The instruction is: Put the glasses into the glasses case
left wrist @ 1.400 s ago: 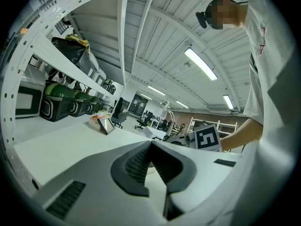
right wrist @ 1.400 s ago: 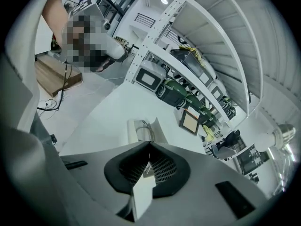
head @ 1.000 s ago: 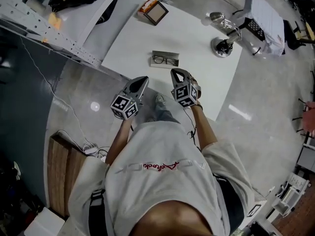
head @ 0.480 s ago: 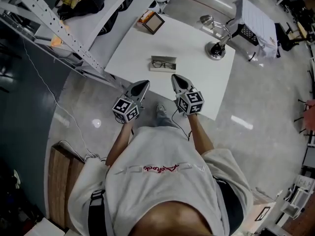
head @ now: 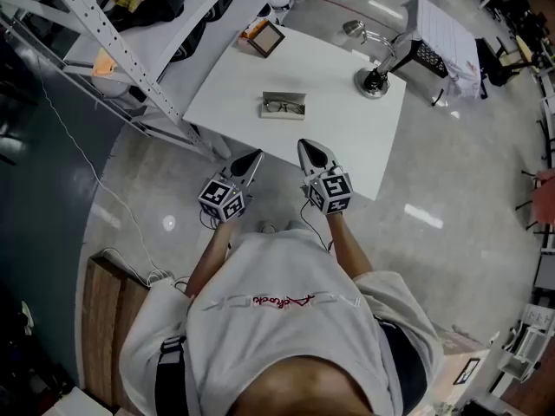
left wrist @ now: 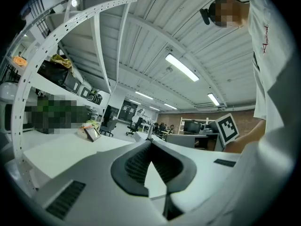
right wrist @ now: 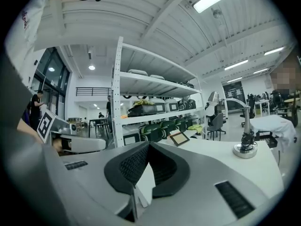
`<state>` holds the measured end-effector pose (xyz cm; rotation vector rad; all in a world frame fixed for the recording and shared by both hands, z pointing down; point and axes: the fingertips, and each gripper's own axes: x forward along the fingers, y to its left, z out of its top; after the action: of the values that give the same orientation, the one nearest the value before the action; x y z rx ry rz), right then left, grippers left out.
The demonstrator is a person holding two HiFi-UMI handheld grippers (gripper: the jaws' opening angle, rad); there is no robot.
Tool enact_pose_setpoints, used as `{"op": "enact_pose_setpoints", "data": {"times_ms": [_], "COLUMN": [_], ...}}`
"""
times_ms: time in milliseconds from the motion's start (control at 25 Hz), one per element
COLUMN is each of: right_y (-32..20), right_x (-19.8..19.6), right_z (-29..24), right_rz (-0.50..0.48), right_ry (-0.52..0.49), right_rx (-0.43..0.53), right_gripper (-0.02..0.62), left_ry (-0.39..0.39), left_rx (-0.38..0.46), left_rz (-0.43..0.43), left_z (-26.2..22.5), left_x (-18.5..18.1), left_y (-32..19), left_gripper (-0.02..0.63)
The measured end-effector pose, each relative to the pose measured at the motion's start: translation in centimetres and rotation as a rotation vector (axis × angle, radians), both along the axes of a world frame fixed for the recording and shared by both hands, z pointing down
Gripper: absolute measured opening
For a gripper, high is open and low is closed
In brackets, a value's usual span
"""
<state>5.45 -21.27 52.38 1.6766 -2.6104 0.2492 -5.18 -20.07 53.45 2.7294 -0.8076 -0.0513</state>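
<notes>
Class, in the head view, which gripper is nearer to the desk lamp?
Right. The right gripper is below-left of the lamp; the left gripper is farther left still, beyond the right one.

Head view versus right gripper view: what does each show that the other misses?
Only the head view shows the glasses lying in the open glasses case. Only the right gripper view shows the right gripper from inside, its jaws shut on nothing. Both show the white table, the desk lamp and the picture frame.
</notes>
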Motion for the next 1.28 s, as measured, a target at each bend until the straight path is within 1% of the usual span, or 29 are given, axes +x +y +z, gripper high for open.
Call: {"op": "enact_pose_setpoints", "data": {"times_ms": [160, 400, 600, 760, 960, 1280], "right_y": [1.5, 5.5, 9.5, 12.6, 16.2, 21.5], "right_x": [0.2, 1.3, 3.0, 4.1, 5.4, 5.5], "right_z": [-0.3, -0.2, 0.1, 0.6, 0.8, 1.3], "right_rz": [-0.006, -0.017, -0.024, -0.026, -0.030, -0.033], "right_ry": [0.009, 0.025, 0.031, 0.025, 0.018, 0.009], "right_rx": [0.014, 0.005, -0.004, -0.010, -0.017, -0.019], "right_gripper": [0.035, 0.035, 0.034, 0.034, 0.034, 0.032], "left_ry": [0.004, 0.003, -0.011, -0.012, -0.011, -0.019], "left_rx": [0.012, 0.009, 0.025, 0.012, 0.009, 0.012], "left_rz": [-0.009, -0.020, -0.024, -0.038, -0.034, -0.040], "left_z": [-0.3, -0.4, -0.8, -0.2, -0.2, 0.1], "left_x": [0.4, 1.9, 3.8, 4.7, 6.3, 6.5], "left_y": [1.5, 5.2, 8.9, 12.0, 16.0, 21.3], "left_gripper": [0.021, 0.021, 0.021, 0.021, 0.021, 0.021]}}
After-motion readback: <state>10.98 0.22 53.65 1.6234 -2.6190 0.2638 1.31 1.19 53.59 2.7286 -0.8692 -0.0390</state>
